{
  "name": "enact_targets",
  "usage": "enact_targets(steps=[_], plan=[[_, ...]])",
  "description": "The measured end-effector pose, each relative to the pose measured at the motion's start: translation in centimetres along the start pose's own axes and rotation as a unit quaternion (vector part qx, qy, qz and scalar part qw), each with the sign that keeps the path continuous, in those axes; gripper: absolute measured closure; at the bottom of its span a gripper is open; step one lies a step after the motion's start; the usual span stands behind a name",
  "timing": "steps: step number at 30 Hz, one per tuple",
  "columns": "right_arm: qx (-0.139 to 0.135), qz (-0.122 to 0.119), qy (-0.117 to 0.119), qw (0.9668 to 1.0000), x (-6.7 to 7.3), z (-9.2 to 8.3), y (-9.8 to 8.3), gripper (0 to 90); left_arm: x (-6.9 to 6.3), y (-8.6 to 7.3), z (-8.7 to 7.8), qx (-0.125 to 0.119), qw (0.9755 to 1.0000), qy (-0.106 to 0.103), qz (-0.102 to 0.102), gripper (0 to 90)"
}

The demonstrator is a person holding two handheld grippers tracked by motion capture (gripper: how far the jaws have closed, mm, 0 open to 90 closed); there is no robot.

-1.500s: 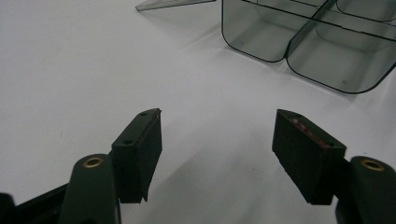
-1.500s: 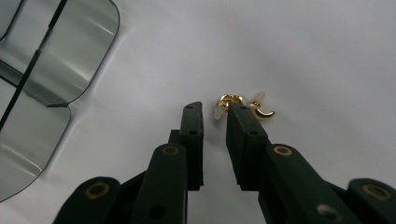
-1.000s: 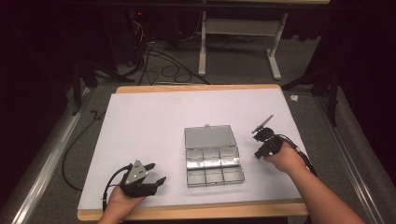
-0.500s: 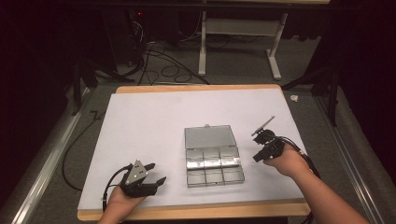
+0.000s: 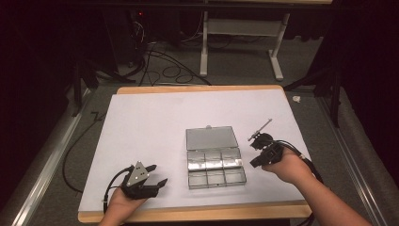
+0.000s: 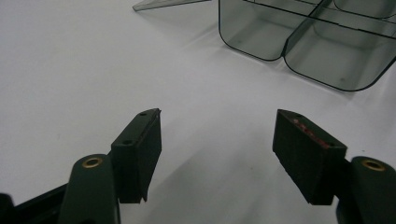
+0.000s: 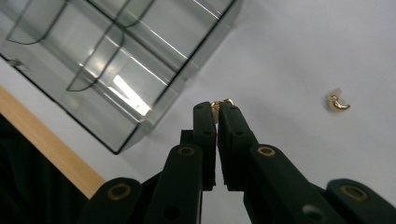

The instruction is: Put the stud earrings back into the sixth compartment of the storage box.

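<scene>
right tool (image 5: 258, 151) has edged closer to the clear box (image 5: 215, 162).

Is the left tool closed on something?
No, in the left gripper view the left tool is wide open above the bare white table.

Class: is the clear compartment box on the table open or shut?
Open. The compartment box has its lid folded back flat on the table, leaving the compartments uncovered.
</scene>
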State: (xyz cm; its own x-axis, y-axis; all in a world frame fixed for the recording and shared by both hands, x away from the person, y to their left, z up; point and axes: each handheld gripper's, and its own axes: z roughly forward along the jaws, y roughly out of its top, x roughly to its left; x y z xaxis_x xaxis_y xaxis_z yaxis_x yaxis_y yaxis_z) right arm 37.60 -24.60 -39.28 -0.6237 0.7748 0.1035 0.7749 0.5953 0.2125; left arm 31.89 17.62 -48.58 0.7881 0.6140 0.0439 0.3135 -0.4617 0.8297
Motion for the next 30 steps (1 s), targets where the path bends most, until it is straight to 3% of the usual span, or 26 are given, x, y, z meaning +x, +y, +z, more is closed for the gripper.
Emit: enact_targets(steps=[13,18,19,21,30], plan=[[0.0,-0.044,0.017,0.9989,3.6,-0.6,1.8,86.9,0.0,0.0,0.0,0.0,1.0,-0.001,0.001,33.6],[0.005,-0.071,0.021,0.9972,4.5,0.3,2.4,86.9,0.0,0.0,0.0,0.0,1.0,-0.001,0.002,33.6],[0.008,-0.062,0.023,0.9978,4.7,0.4,2.5,86.9,0.0,0.0,0.0,0.0,1.0,-0.001,0.002,33.5],[0.009,-0.077,0.024,0.9967,4.8,0.9,2.7,86.9,0.0,0.0,0.0,0.0,1.0,-0.001,0.002,33.6],[0.023,-0.084,0.034,0.9957,5.2,2.9,3.0,86.9,0.0,0.0,0.0,0.0,1.0,-0.002,0.001,33.5]])
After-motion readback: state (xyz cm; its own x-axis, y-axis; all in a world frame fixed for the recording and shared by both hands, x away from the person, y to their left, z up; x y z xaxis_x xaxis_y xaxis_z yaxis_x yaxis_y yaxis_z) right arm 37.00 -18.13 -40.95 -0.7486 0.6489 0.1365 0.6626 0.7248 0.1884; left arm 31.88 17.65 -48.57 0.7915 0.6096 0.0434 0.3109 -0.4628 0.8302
